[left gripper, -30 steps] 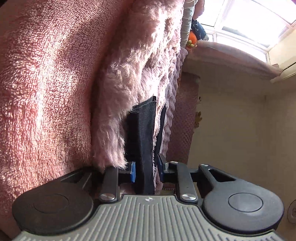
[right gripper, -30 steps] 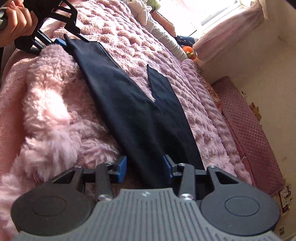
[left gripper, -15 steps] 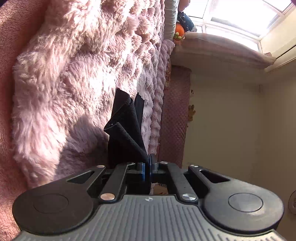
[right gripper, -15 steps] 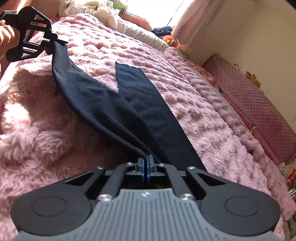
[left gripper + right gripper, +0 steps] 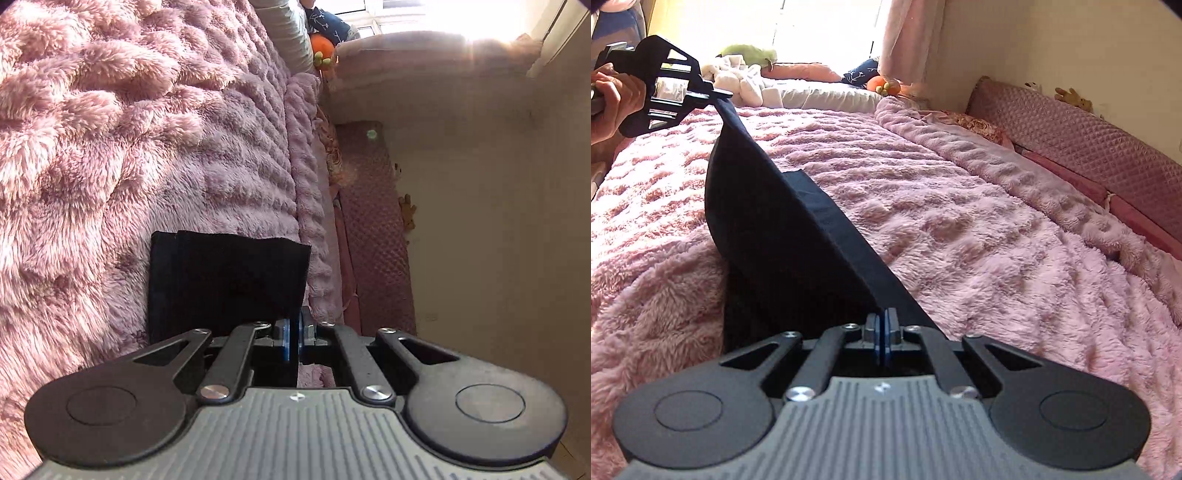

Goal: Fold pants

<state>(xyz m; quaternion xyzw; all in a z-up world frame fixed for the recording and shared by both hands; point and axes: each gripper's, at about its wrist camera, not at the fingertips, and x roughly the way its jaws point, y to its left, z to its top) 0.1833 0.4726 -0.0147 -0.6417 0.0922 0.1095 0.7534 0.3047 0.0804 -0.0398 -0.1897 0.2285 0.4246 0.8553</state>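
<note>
One wide bed, spread with a pink plush blanket, carries everything here. The dark pants hang between both tongs, one leg lifted off the blanket, the other lying flat on it. They look light, limp and non-slippery, best held at hem and waistband corners. Left tongs pinch one cloth edge; right tongs are pressed together on another. No containers show.

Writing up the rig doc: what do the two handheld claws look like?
Both alike: the left claw and right claw have black linkage arms with silver pivot screws, blue pads, round black side lobes and a ribbed grey body with a small white mark. No cables visible. The hand is bare; no sleeve visible.
</note>
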